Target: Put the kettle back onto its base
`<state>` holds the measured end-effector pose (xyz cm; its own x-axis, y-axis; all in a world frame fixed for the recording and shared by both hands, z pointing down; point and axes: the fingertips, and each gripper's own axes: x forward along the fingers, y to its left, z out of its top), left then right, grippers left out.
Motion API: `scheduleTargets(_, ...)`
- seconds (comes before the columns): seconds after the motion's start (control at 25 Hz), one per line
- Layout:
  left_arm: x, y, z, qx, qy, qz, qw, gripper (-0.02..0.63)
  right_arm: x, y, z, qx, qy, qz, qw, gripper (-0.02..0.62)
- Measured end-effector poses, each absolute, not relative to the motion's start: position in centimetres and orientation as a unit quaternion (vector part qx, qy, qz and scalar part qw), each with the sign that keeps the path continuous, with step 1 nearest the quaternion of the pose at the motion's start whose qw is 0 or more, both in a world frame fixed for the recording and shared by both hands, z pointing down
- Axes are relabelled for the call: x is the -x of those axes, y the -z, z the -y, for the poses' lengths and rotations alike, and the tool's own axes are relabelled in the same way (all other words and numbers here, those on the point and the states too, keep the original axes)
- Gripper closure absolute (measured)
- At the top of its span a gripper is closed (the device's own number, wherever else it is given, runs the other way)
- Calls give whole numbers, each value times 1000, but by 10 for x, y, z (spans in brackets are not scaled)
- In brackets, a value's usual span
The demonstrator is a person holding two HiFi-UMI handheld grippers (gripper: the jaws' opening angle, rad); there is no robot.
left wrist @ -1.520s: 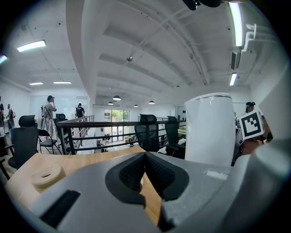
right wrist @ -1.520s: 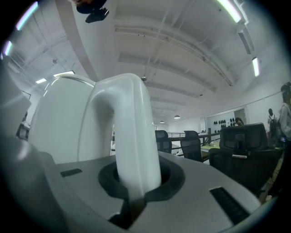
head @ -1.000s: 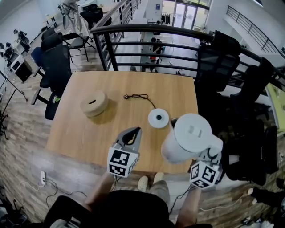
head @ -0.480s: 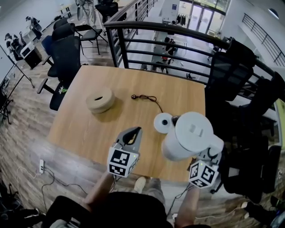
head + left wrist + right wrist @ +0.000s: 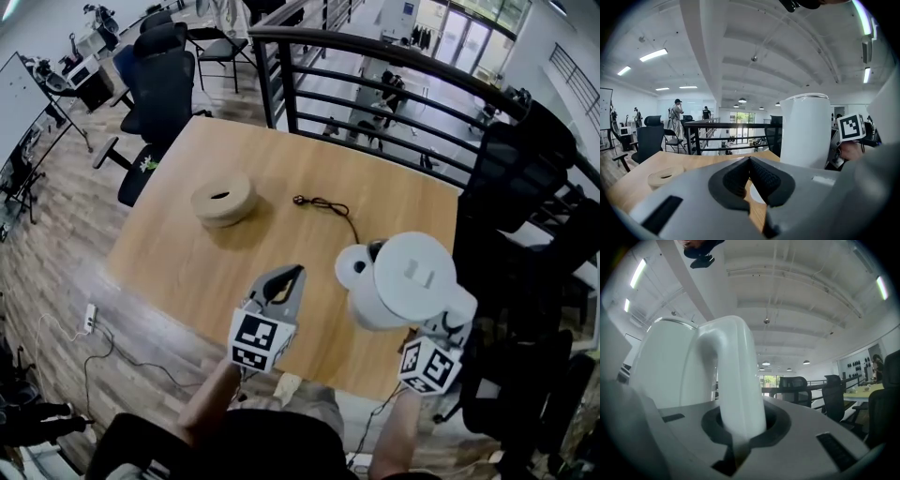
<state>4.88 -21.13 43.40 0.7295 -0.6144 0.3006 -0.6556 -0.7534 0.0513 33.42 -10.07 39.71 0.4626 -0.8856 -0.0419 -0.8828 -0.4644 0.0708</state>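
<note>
In the lower right of the head view, a white plastic electric kettle (image 5: 408,281) with a flat round lid is carried by its handle. The right gripper (image 5: 444,330) has its jaws closed around that curved white handle (image 5: 733,380) – the right gripper view shows the handle standing upright between the dark pads, which press on it. The kettle body covers the right edge of the small round white base (image 5: 352,265), which lies on the light wooden table (image 5: 187,253) near its right side. Whether the kettle touches the base cannot be told. A thin black cord (image 5: 323,204) runs from the base toward the table's far edge.

In the lower middle of the frame, the left gripper (image 5: 286,283) is over the near edge of the table, left of the kettle and apart from it. Its jaws are closed together with nothing between them – the ribbed pads meet at the tips in the left gripper view.

A tan ring-shaped roll (image 5: 223,200) lies in the upper left part of the table, well apart from the base.
</note>
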Motion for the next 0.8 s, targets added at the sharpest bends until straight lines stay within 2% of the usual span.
scheduleTargets(0.8,-58,-506,277,-891,-170,402,124,606,-347,-467,219,-812,48,580,35,574)
